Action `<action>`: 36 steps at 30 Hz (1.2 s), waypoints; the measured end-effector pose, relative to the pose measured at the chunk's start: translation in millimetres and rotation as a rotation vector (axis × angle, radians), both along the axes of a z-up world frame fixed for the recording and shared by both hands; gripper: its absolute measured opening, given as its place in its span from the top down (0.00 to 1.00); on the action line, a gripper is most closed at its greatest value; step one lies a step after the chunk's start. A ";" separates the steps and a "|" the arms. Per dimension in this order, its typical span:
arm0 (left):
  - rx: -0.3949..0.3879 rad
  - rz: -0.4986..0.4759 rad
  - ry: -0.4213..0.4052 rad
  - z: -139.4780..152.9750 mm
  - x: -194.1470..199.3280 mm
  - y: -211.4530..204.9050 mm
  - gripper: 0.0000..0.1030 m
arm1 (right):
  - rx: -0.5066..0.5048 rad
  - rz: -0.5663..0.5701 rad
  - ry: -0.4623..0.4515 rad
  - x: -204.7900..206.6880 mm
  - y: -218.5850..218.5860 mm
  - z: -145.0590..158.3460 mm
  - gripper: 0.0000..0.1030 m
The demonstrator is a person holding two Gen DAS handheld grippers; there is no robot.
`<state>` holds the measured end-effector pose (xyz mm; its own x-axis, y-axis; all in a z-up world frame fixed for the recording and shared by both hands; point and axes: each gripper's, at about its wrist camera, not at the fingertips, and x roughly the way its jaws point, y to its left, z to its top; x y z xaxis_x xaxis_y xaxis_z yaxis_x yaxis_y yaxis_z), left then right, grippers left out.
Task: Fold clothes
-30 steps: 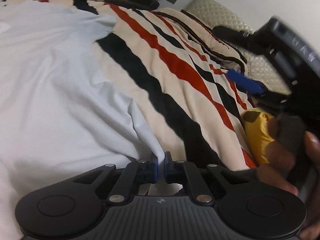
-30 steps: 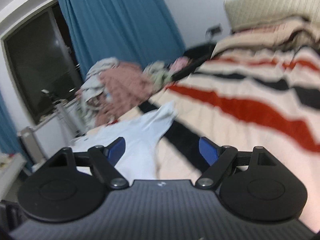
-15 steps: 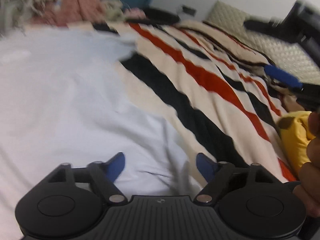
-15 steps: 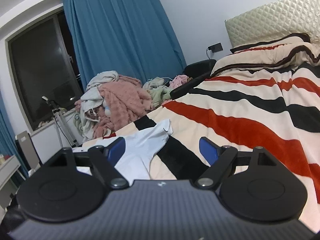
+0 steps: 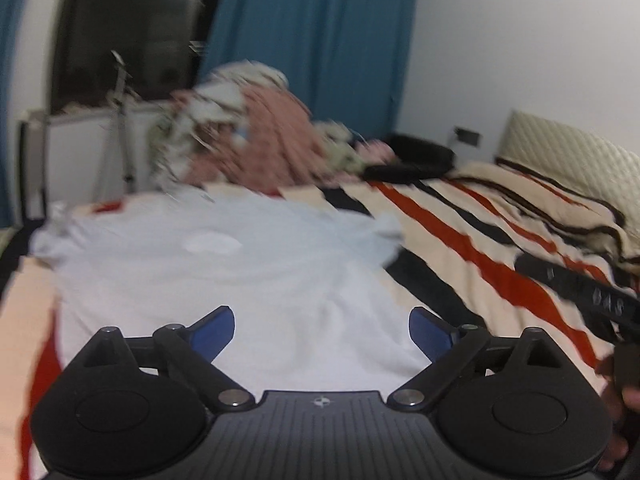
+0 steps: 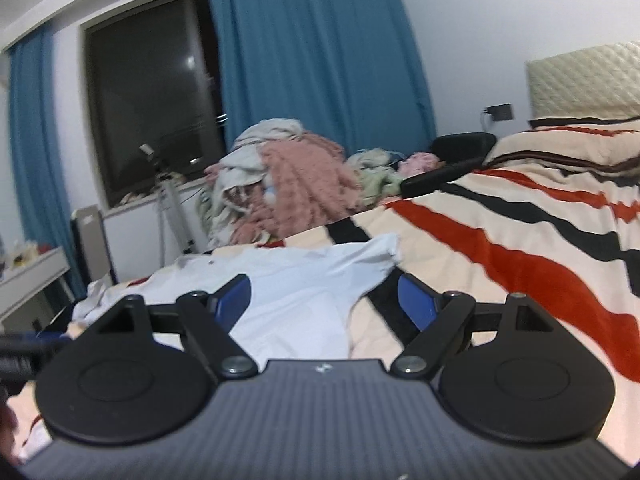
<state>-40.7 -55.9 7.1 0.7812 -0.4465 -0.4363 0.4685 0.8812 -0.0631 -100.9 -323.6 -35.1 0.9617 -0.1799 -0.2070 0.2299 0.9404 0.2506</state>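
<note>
Both wrist cameras looked low across the bed (image 5: 500, 240) toward the curtained window (image 6: 152, 92), sharing the white shirt (image 5: 240, 280).

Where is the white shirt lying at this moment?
In both wrist views the white shirt lies spread on the striped blanket, in front of the clothes pile by the window.

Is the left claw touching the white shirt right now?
Apart. The left wrist view shows the left claw, which has just been opening, with both blue fingers wide, nothing pinched, hanging above the white shirt.
</note>
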 end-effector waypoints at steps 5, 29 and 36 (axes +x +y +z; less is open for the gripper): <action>-0.021 0.043 -0.020 3.9 -5.3 19.8 0.04 | -0.018 0.085 0.024 7.0 22.9 -4.3 0.20; -0.069 0.161 0.014 -6.6 -9.5 43.4 0.00 | -0.044 0.090 0.068 17.5 37.0 -11.5 0.21; -0.059 0.162 0.031 -7.7 -8.8 38.6 0.00 | 0.065 0.076 0.072 37.5 17.8 -16.1 0.21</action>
